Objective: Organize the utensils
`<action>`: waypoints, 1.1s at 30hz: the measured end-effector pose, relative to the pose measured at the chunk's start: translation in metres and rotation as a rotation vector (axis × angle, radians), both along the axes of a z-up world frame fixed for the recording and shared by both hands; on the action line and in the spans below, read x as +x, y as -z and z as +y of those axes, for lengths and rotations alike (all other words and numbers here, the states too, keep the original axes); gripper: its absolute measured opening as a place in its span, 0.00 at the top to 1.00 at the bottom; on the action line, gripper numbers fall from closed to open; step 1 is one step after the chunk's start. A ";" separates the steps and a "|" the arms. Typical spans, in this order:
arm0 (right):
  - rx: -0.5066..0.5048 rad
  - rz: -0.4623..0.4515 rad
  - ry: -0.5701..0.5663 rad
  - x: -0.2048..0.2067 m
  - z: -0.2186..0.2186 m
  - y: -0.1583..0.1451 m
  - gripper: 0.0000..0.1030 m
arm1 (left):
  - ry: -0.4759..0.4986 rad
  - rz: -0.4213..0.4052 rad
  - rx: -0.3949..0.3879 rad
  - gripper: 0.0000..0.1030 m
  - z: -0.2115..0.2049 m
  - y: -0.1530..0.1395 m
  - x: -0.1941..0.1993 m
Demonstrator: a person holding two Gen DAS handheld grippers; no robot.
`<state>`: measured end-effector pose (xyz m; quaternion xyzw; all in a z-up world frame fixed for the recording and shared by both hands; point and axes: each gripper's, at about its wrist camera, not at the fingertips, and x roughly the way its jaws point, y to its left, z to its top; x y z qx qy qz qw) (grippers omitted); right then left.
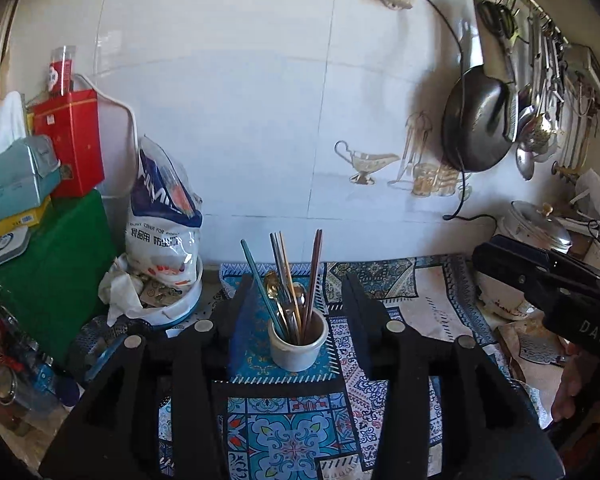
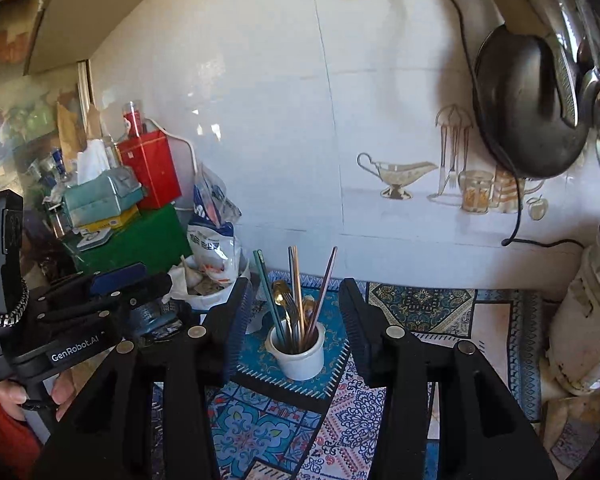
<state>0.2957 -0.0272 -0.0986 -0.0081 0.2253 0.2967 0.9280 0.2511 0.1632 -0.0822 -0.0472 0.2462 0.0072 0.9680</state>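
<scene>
From the left, my left tongs (image 1: 296, 300) stand part open and hold nothing; the white cup (image 1: 298, 346) of utensils (image 1: 296, 280) sits upright on the patterned table mat (image 1: 288, 436) beyond them. My right tongs (image 2: 296, 308) are likewise part open and empty. I'd judge sorting nearly done (cup looks full), so I should withdraw without clipping the chopsticks. Only the right view shows my hand (image 2: 62, 394).
</scene>
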 end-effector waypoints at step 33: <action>0.098 -0.301 0.174 -0.234 -0.126 -0.063 0.00 | -0.151 -0.342 0.080 0.04 -0.118 -0.089 -0.259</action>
